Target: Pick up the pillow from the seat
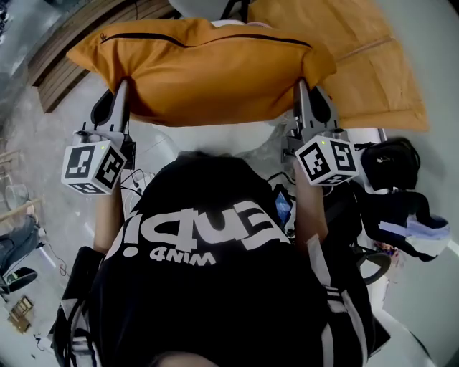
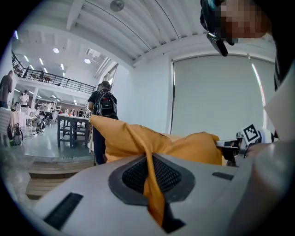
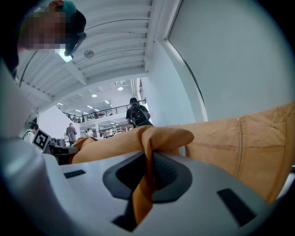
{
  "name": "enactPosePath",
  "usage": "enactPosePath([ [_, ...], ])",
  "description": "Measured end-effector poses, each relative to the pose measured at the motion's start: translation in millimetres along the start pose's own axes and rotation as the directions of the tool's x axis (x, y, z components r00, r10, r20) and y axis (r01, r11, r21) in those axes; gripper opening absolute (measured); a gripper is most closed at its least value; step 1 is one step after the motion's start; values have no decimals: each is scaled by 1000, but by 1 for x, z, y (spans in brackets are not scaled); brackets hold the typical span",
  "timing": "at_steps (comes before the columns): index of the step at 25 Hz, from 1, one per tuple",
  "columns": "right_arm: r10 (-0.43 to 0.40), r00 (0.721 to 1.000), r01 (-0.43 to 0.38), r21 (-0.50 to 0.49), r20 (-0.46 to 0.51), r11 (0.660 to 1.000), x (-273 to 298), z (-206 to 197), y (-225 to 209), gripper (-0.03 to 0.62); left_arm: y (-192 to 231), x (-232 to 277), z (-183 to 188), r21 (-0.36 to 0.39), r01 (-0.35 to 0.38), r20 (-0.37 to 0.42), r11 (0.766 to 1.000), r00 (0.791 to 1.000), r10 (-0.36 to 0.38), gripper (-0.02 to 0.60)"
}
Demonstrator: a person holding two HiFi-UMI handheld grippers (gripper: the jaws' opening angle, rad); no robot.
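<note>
An orange pillow [image 1: 208,72] with a dark zip along its top hangs in the air in front of me, held at both near corners. My left gripper [image 1: 122,89] is shut on the pillow's left corner; its fabric [image 2: 154,193] is pinched between the jaws. My right gripper [image 1: 301,86] is shut on the right corner, where a fold of orange cloth [image 3: 143,189] runs between its jaws. A second orange cushion [image 1: 373,64] lies behind and to the right on the seat [image 1: 215,7].
A black bag [image 1: 391,161] and other dark gear lie on the floor at the right. Wooden steps [image 1: 68,43] rise at the upper left. Cables and small items lie on the floor at the left. A person with a backpack [image 2: 103,106] stands beyond the pillow.
</note>
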State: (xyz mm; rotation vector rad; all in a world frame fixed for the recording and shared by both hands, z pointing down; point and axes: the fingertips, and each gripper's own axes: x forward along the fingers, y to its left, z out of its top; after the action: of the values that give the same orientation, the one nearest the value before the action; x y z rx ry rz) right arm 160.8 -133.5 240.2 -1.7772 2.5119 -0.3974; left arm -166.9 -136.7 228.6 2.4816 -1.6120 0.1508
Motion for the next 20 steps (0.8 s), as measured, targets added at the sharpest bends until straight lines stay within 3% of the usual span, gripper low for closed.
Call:
enactPosePath([
  [20,15,999,-14,23,-42,1000,12,-14,2,46,12,7,-11,-13,-26,-29,1000,999,25,26],
])
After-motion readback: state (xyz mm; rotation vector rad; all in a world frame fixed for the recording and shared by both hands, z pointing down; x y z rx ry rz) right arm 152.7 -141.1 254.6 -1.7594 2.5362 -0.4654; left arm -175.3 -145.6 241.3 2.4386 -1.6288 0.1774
